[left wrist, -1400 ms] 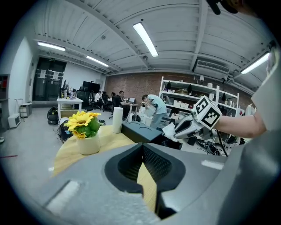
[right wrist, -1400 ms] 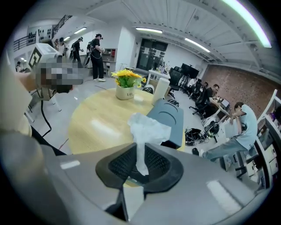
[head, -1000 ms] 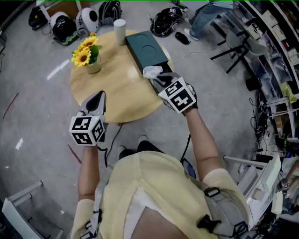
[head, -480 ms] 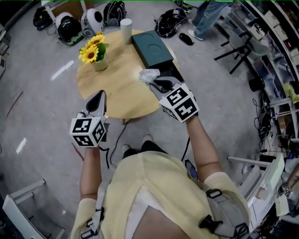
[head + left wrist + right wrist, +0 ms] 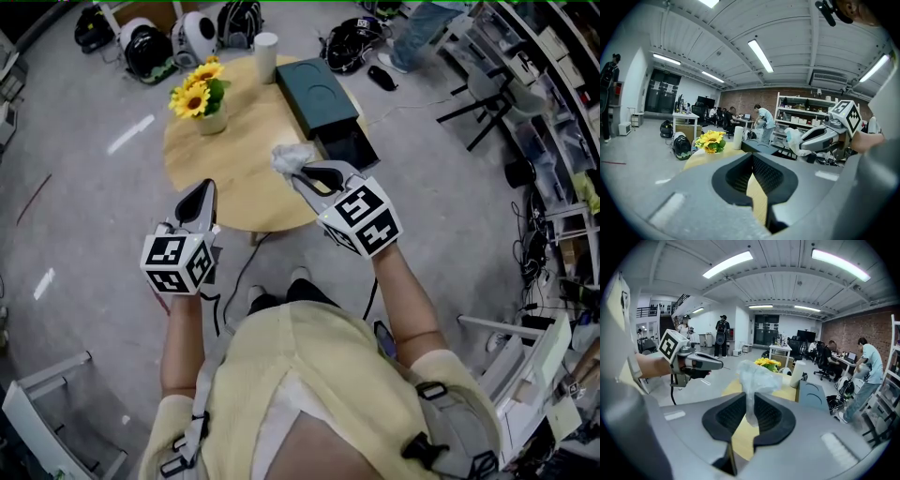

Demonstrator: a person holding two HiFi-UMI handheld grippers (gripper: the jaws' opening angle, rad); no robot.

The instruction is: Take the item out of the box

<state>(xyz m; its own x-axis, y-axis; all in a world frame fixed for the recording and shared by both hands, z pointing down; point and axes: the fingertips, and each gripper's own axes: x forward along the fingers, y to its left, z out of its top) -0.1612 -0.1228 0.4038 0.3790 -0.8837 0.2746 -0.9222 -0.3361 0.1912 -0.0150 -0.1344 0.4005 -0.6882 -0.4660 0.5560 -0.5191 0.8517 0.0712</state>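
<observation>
A dark green box (image 5: 317, 92) lies on the far right of the round wooden table (image 5: 234, 159), its black inner tray (image 5: 349, 147) slid out toward me. My right gripper (image 5: 302, 169) is shut on a crumpled white plastic bag (image 5: 289, 157), held in the air over the table's near right part, left of the tray. In the right gripper view the bag (image 5: 757, 376) sticks up from between the pads of the right gripper (image 5: 750, 404), with the box (image 5: 812, 397) to the right. My left gripper (image 5: 202, 192) hovers shut and holds nothing at the table's near edge.
A vase of sunflowers (image 5: 208, 94) and a white cylinder (image 5: 266, 45) stand at the table's far side. Helmets and bags (image 5: 150, 47) lie on the floor beyond. A cable (image 5: 239, 272) runs under the table near my feet. Shelves and chairs (image 5: 487, 94) stand to the right.
My right gripper has drawn the bag away from the box's tray, toward me and to the left. The table sits farther off in view. The left gripper has kept its place.
</observation>
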